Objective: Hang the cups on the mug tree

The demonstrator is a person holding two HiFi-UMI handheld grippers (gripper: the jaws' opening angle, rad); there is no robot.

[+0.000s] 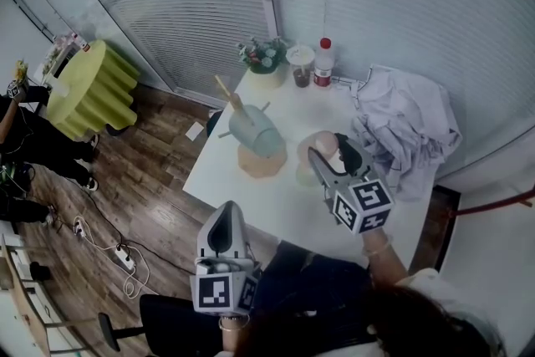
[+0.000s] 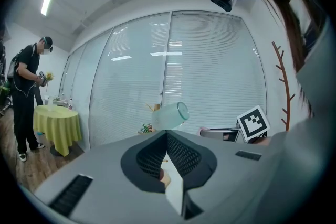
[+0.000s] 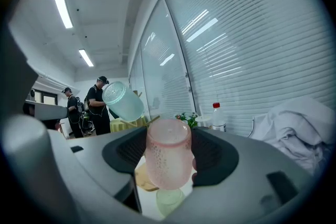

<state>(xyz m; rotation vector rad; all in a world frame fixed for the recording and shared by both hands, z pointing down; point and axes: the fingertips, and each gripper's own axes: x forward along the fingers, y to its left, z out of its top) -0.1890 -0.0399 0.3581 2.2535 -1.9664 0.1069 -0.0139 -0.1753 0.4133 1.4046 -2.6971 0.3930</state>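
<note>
In the head view the right gripper [image 1: 326,155] reaches out nearly level over the white table [image 1: 251,192], just right of the mug tree [image 1: 264,165]. Its fingers are clamped on a pink cup [image 1: 319,145], while the left gripper [image 1: 226,213] hangs well short of the tree. The left gripper view shows its fingers pressed together on nothing, aimed at the pale blue cup [image 2: 170,115] hanging tilted on the tree. In the right gripper view the pink cup's long axis stands about upright between the pads, right of the tree.
</note>
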